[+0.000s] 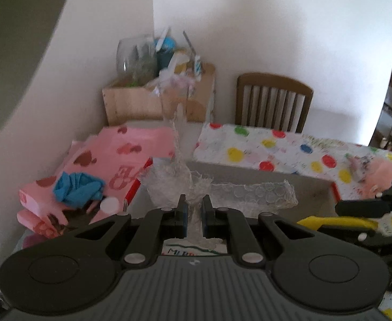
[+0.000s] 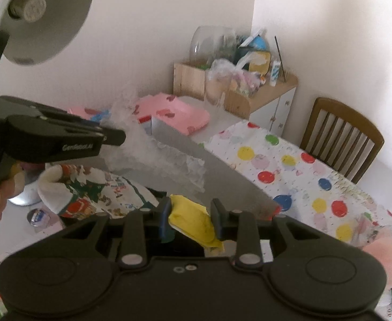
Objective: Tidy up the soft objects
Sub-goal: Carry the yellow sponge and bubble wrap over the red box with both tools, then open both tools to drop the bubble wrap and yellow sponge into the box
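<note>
Bubble wrap (image 1: pixel 249 195): draped at 12 o'clock ahead of left gripper (image 1: pixel 194 210).
Gloves (image 1: pixel 78 187): laid on bag (image 1: pixel 121 155), 10 o'clock.
Chair (image 1: pixel 273 101): placed behind table (image 1: pixel 289 149), 1 o'clock.
Crate (image 1: pixel 137 101): set at 11 o'clock, rear.

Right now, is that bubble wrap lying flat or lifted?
Lifted: the left claw pinches the bubble wrap, which hangs crumpled above the table.
</note>
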Available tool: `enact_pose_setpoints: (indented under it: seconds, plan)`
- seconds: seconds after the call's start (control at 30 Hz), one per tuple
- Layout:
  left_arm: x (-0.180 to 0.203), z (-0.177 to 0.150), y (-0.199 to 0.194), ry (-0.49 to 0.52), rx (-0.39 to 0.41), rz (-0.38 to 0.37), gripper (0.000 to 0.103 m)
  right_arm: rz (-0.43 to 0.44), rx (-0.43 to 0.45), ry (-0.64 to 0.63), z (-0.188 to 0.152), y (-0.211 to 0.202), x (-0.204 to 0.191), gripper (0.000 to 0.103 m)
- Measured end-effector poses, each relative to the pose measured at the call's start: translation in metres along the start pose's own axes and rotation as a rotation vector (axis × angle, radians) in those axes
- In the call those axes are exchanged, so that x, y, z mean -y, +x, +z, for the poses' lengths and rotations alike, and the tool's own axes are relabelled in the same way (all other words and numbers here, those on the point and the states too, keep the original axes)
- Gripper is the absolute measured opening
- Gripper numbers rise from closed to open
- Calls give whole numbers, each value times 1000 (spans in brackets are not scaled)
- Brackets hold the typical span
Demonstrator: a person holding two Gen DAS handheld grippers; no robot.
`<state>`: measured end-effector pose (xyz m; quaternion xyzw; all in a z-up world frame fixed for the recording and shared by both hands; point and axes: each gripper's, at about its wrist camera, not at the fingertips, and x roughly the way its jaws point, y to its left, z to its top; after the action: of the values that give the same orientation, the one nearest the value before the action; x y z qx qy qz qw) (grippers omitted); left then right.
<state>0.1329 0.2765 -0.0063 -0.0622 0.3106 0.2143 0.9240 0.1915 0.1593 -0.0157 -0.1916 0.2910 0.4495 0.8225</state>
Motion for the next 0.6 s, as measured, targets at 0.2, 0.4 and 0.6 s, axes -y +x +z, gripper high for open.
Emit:
enact_pose_setpoints:
  seconds: [0.2, 0.4, 0.6]
  plan:
    - [0, -5, 27, 16, -72, 9, 10, -3, -39, -1, -5, 23, -13, 31]
    - [2, -12, 44, 13, -151, -5, 10, 8, -84, 17, -10, 33, -16, 31]
    - [5, -17, 57, 29, -235, -4, 10, -8, -122, 26, -17, 38, -16, 31]
